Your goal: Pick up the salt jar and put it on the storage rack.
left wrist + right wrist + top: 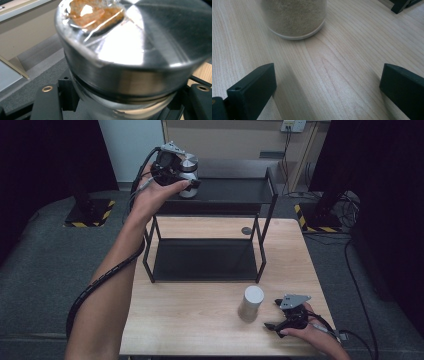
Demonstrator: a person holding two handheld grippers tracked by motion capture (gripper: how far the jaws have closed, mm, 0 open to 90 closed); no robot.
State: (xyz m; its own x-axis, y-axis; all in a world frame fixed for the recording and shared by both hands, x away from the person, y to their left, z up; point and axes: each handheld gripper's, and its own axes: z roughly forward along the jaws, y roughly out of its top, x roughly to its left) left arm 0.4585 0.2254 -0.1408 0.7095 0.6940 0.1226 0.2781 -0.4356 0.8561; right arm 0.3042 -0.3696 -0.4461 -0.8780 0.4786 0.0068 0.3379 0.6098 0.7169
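Two tiers make up the black rack [207, 265] set toward the far edge of the bench [200, 320]. A jar [189, 175] with a steel lid [140, 50] is pinched below that lid by the left tongs [186, 181] at the top shelf's left end, probably for setting down there. A second jar [250, 303] stands near the front right corner, just beside the right tongs [274, 315], which rest spread, likely ready for it.

Left forearm [112, 285]: stretching forward and up, hand raised. Left gripper [186, 180]: pointing right in the high view, jaws clamping on a load. Right hand [309, 332]: lying low at the near right. Right gripper [274, 314]: pointing left, jaws standing wide apart.
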